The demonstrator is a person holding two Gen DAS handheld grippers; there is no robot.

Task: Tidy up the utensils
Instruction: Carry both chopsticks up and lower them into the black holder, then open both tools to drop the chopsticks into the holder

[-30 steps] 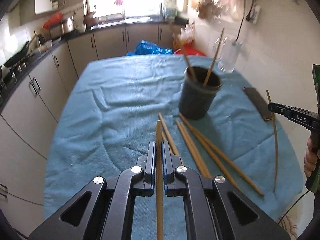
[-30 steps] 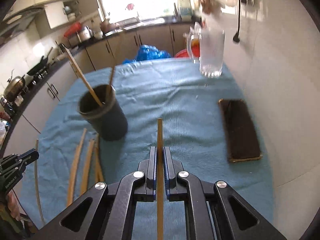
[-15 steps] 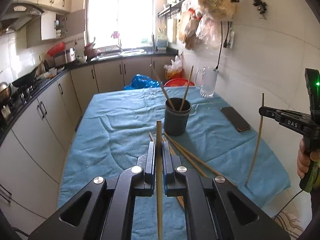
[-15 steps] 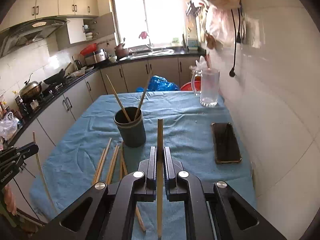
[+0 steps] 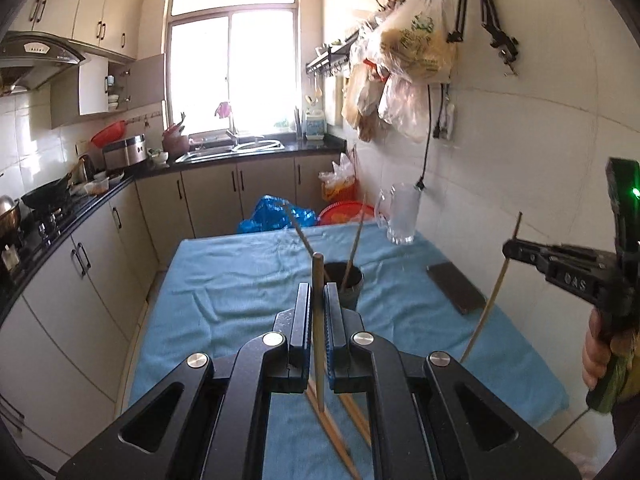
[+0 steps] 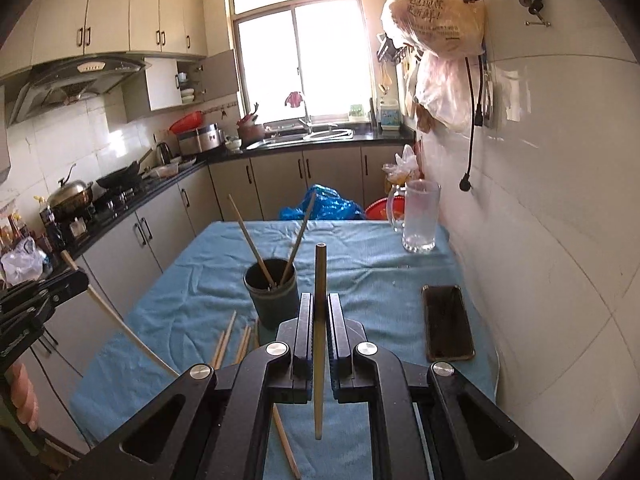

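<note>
In a narrow kitchen, a person lifts two chopsticks at once above a table covered with a blue cloth (image 6: 192,316). The left gripper (image 5: 318,300), at lower centre of its view, is pinched tight on one chopstick (image 5: 318,320); the right gripper (image 6: 320,312) is likewise clamped on a second chopstick (image 6: 319,340), which stands nearly upright between its jaws. The dark holder cup (image 6: 272,296), just left of centre in the right view, already carries two sticks leaning outward, while several loose chopsticks (image 6: 232,340) lie on the cloth at its foot. A black phone (image 6: 447,322) rests at the right edge and a glass mug (image 6: 420,216) stands toward the far end. The step in hand appears to be delivery to the cup: each stick is best brought over the rim one at a time, tip down, clear of the leaning pair, and released only once the lower end is inside, lest the light cup tip.
</note>
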